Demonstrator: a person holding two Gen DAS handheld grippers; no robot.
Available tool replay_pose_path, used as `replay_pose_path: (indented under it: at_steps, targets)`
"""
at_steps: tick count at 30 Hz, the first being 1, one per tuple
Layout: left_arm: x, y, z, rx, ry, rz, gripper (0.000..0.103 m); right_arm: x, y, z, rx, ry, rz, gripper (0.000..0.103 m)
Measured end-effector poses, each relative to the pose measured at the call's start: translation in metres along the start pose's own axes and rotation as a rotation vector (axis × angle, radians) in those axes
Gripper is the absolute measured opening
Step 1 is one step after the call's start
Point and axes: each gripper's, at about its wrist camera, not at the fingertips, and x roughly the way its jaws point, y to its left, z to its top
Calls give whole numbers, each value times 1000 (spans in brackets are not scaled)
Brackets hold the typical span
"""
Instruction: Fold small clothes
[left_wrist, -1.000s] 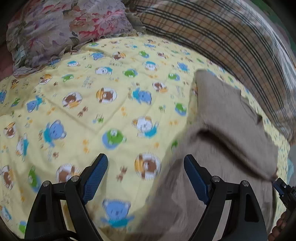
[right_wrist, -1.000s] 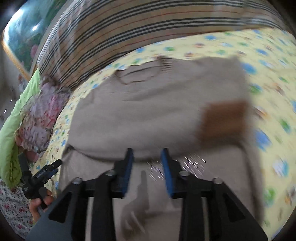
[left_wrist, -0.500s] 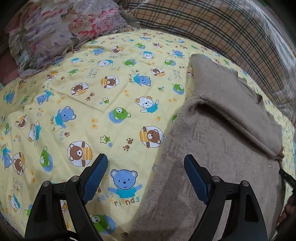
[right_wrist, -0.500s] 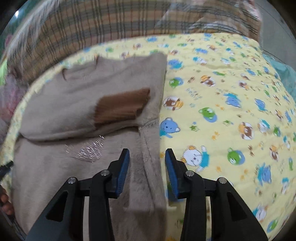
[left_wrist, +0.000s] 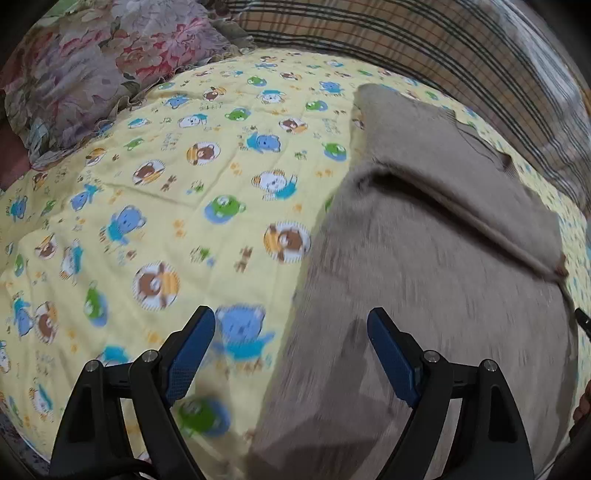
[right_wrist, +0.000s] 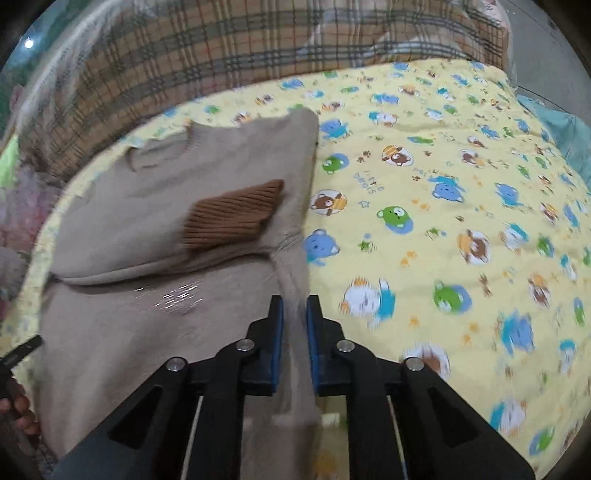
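Note:
A beige sweater (left_wrist: 424, 277) lies flat on a yellow bear-print blanket (left_wrist: 147, 184), neck towards the far side. In the right wrist view a sleeve is folded across the sweater (right_wrist: 147, 206), and its brown ribbed cuff (right_wrist: 232, 218) rests on the chest. My right gripper (right_wrist: 294, 310) is closing on the sweater's right side edge, and the fabric rises in a ridge between its blue pads. My left gripper (left_wrist: 291, 332) hangs open over the sweater's left side edge. That edge runs between its fingers and neither touches it.
A floral pillow (left_wrist: 85, 62) lies at the far left and a plaid cover (left_wrist: 443, 48) along the back. The blanket (right_wrist: 443, 221) stretches to the sweater's right. A hand (right_wrist: 18, 406) holding the other gripper shows at the left rim.
My right gripper moved from the sweater's middle to its right edge and narrowed its jaws onto the fabric. My left gripper shifted towards the sweater's left edge and stayed open.

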Motion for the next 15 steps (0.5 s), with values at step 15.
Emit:
replay_pose_path:
  at_steps: [15]
  targets:
    - [-58,33,-101,133,73,-240,85,-93,-14,-144,74,-20,275,43]
